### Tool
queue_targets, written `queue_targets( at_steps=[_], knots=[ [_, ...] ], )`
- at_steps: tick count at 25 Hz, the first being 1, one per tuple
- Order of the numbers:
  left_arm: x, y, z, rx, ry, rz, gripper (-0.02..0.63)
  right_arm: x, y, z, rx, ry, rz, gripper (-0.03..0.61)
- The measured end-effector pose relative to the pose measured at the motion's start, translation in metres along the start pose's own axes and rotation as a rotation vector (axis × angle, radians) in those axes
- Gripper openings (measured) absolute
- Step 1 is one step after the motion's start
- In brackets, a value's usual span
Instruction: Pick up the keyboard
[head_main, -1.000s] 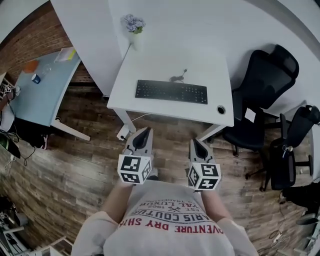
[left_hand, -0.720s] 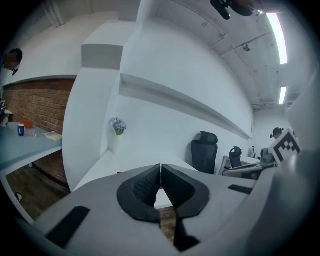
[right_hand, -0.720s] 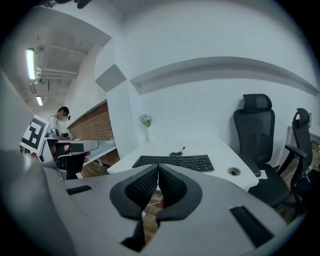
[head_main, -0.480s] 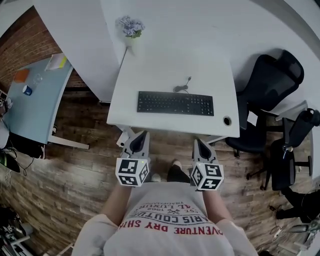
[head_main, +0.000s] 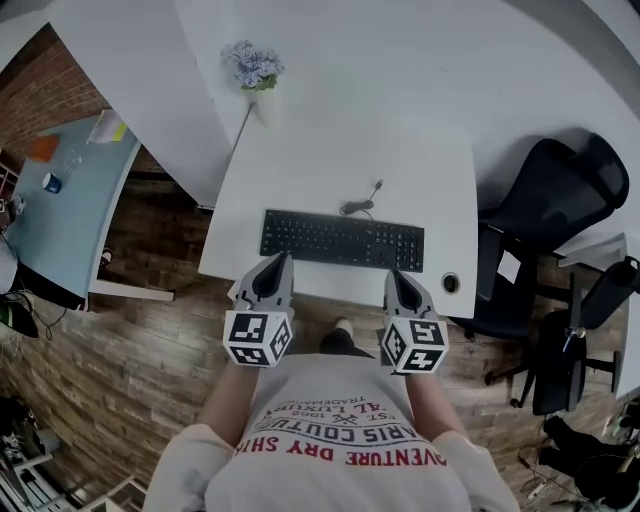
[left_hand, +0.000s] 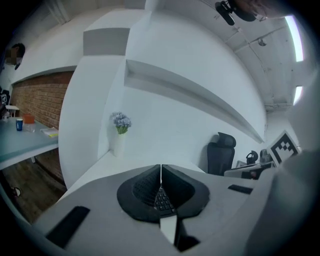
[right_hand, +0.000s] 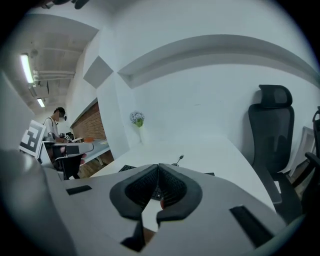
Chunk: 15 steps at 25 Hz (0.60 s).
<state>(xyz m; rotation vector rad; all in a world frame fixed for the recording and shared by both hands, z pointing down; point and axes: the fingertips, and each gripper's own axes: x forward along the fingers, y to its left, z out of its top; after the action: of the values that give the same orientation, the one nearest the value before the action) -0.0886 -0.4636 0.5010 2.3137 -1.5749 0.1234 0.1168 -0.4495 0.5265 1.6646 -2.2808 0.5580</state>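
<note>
Head view: the white desk (head_main: 330, 150) spreads out ahead of both pairs of jaws. The black keyboard (head_main: 342, 241) lies across it right at the tips, and its cable (head_main: 360, 203) curls off its far edge. The left gripper (head_main: 282, 260) points at the keyboard's left part and the right gripper (head_main: 393, 277) at its right part. Whether either tip touches the keyboard cannot be told. A vase of flowers (head_main: 256, 75) stands well beyond the left jaws, and a black office chair (head_main: 545, 195) sits off to the right of the right jaws. Nothing stands between the tips and the keyboard.

Left gripper view: the jaws are pressed together, pads meeting in a thin line, with nothing between them. Keys show just under the tips. The vase is ahead and to the left, the chair ahead and to the right.

Right gripper view: these jaws are closed too, and empty. The keyboard's ends peek out on either side of them, with the cable straight ahead. The chair looms to the right. Far left, a person (right_hand: 56, 120) stands by a blue table (right_hand: 95, 145).
</note>
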Motion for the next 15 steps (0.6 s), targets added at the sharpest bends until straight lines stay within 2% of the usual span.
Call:
queue_targets(
  at_steps=[3,7,12,15],
  knots=[
    [0.029,-0.001,0.002,0.010,0.000,0.041,0.028,0.027,-0.026,0.003,-0.009,0.051,0.023,0.025],
    [0.060,-0.004,-0.009,-0.001,0.041,0.072,0.028,0.056,-0.056,-0.003,-0.024,0.126,0.048,0.026],
    [0.088,0.009,-0.031,-0.063,0.130,0.098,0.028,0.081,-0.079,-0.016,-0.024,0.193,0.066,0.026],
    [0.100,0.021,-0.048,-0.104,0.190,0.082,0.028,0.092,-0.086,-0.033,-0.031,0.259,0.080,0.026]
  ],
)
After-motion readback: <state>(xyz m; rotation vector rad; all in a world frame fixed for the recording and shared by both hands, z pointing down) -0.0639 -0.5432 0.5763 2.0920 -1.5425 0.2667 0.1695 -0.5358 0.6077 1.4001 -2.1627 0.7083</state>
